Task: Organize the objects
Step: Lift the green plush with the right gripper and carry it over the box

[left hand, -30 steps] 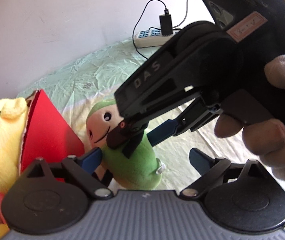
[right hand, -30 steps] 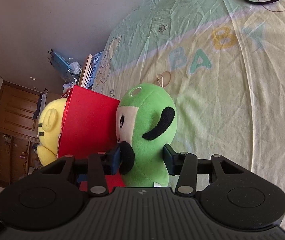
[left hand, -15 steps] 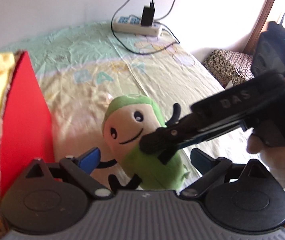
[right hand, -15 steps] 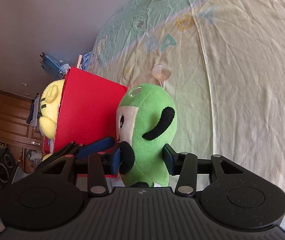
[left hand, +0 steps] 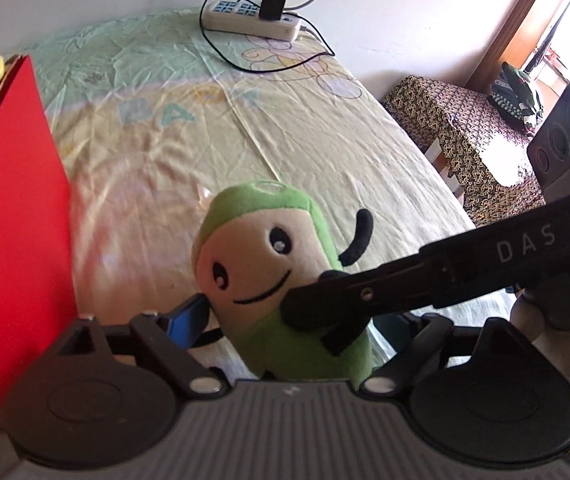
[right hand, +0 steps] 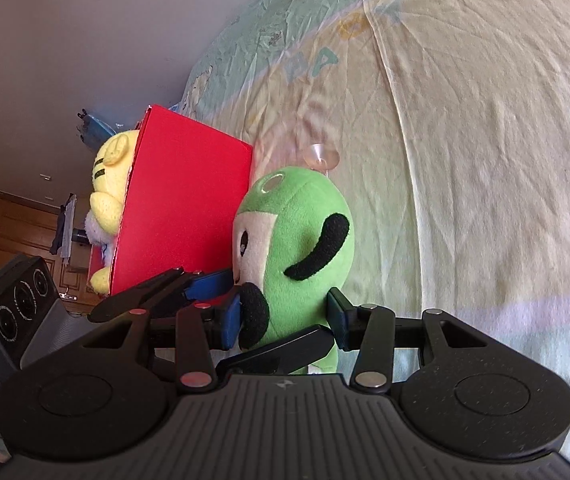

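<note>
Right gripper (right hand: 285, 318) clamps the green plush toy (right hand: 301, 248).
Left gripper (left hand: 293, 320), jaws just narrowing, brackets it unpressed beside the red box (right hand: 189, 204).

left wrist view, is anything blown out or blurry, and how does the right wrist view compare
Left wrist view: the window at top right is blown out to white, and a sunlit patch glares off the patterned cloth; the bedsheet looks slightly soft, and edges bow from fisheye. Right wrist view: even light, green plush sharp, no glare; the room at far left is dim and bent.
</note>
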Motion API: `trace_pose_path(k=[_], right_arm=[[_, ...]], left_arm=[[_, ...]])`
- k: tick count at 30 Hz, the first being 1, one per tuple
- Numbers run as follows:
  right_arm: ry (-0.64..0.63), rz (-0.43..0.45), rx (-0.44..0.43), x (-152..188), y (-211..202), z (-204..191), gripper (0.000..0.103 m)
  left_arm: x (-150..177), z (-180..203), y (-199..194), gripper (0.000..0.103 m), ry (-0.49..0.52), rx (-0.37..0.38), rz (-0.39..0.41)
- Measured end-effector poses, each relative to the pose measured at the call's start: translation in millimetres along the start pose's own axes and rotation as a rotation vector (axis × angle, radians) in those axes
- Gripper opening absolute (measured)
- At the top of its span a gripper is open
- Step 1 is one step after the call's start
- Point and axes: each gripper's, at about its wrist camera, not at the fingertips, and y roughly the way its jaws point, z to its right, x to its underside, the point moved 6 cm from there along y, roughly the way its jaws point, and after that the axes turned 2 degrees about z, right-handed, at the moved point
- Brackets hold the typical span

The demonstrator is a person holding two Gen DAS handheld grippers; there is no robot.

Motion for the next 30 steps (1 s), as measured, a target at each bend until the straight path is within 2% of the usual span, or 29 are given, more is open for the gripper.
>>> trace_pose_path(k=[5,18,25,30], right_arm=[[-0.027,0.034,-0.006,6,-13,-11,0.047],[-0.207,0.111,-0.008,22,-44,-77,0.048],[-0.304,0.172,-0.046,25,-46,-130,0.048],[-0.342,0.220,-0.074,24,-33,-173,0.049]], left_arm=[[-3,6,-19,0.085,0.020,-0.004,0.041],[-3,18,-92,0.085,0.078,-0.044,0.199],[-7,1,-149,0.085,0.107,-0.073,0.324],[-9,-27,-190,0.085,0.130,-0.092,0.397]])
